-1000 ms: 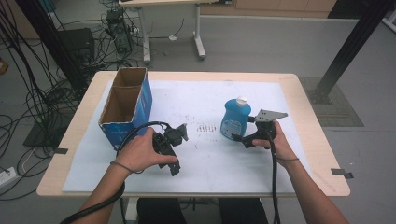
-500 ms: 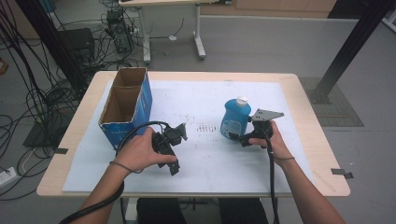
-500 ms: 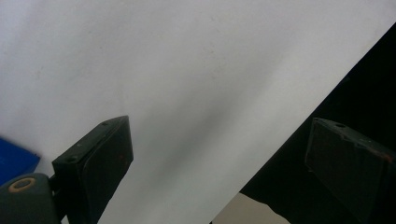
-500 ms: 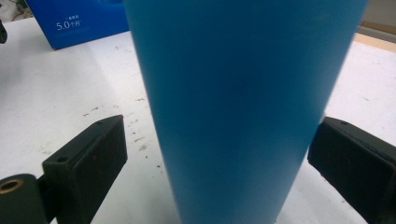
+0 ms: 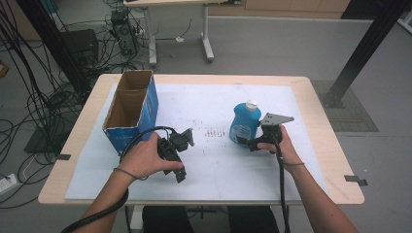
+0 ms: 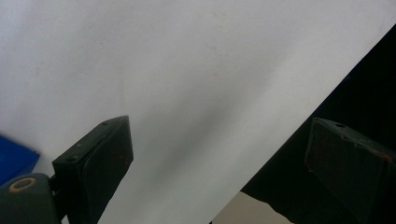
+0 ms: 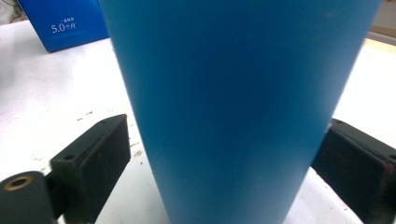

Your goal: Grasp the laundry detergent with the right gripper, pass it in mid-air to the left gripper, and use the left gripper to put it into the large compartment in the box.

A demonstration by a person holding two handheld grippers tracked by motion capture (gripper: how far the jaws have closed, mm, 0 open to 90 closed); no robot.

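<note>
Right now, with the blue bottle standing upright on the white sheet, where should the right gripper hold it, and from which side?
Probably the lower body of the blue bottle, approached level from the person's side. The right gripper already straddles it there. The walls look straight and smooth, so flat pads would sit squarely, whereas the white cap is narrow. A low hold should keep the upright bottle steady.

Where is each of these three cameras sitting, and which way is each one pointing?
High view: above the person's side, looking forward and down on the table; both forearms, the left gripper and right gripper show.
Left gripper view: rides the left gripper, facing the white mat; its black jaws stand apart, empty.
Right gripper view: rides the right gripper, facing the blue bottle between its jaws.
Shared: the blue bottle and the cardboard box show in the high and right gripper views.
</note>
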